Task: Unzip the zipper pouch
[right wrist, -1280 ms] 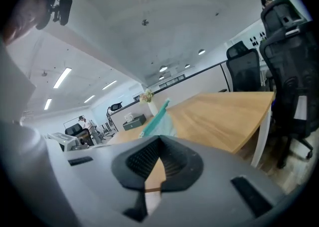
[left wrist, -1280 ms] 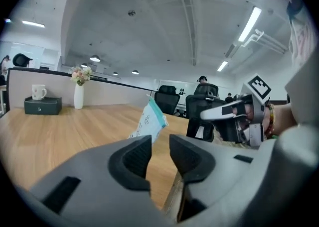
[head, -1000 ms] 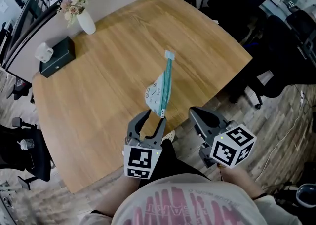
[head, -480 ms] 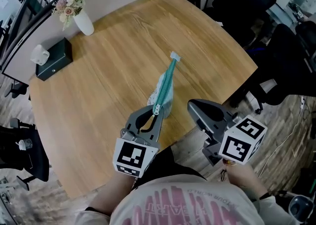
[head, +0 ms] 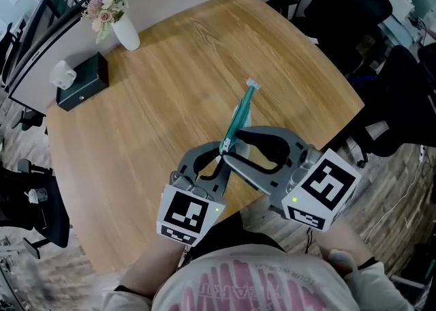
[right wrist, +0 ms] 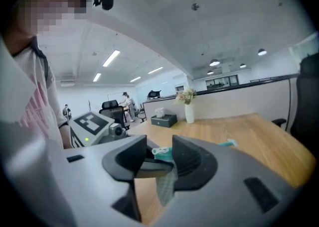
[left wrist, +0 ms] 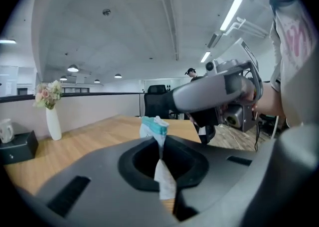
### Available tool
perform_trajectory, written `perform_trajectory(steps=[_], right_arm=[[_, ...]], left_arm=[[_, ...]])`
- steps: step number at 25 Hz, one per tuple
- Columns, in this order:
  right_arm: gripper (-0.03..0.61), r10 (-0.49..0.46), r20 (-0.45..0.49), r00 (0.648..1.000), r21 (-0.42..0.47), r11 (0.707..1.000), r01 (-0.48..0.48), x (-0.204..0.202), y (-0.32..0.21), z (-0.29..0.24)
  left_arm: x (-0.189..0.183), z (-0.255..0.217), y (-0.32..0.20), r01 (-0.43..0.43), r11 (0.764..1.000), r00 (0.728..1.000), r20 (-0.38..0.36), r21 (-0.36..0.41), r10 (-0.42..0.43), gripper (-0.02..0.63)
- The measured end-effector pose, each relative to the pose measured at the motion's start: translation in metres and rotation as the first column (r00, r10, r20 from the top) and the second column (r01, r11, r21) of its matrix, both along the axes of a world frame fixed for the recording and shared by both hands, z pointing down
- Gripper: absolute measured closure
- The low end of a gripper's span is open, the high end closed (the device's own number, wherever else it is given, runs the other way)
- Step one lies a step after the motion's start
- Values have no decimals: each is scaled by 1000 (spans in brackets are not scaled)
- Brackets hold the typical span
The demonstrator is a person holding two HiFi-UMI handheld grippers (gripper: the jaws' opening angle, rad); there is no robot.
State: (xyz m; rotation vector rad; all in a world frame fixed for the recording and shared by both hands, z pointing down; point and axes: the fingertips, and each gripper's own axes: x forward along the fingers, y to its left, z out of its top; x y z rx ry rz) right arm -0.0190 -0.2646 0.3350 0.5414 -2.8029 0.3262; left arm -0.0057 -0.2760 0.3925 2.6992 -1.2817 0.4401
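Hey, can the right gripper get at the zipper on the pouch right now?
Probably yes. The left gripper is shut on one end of the pouch, and the right gripper has its fingers opening around the teal zipper, with nothing in between.

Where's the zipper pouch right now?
Head view, centre: the zipper pouch stretches over the wooden table, its near end clamped in the left gripper.

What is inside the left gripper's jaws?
The left gripper is shut on a fabric edge of the zipper pouch; its teal zipper end sticks out beyond. The clamped part is covered by the jaws.
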Motion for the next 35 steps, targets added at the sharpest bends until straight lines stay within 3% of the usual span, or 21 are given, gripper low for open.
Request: perform_trajectory(steps=[5,9,12,17,21,23,35], right_arm=[[426,-49,-215,975,176,980,88,-16,2,16],[447,-22,-293,956,239,966,95,-15,0,22],[472,-8,-283,959,245,966,80,-13,-1,21],[490,-24,-226,974,169,984,64,-7,2,18],[526,-12,-199,980,135,990,39,0,7,14],[574,16,-190,982,139,990,11,5,6,10],[578,48,-169,985,102,994,-31,20,25,7]], left_arm=[[-1,3,-6,-6,1000,1000,19,-22,7,607],[0,4,-4,-12,999,999,30,-30,13,607],[2,4,-2,-25,999,999,47,-25,26,607],[6,4,3,-56,998,997,48,-25,57,607],[13,2,10,-76,997,996,47,-28,77,607],[16,1,15,-89,996,995,49,-28,91,607],[26,-5,39,-93,996,993,73,-15,94,607]])
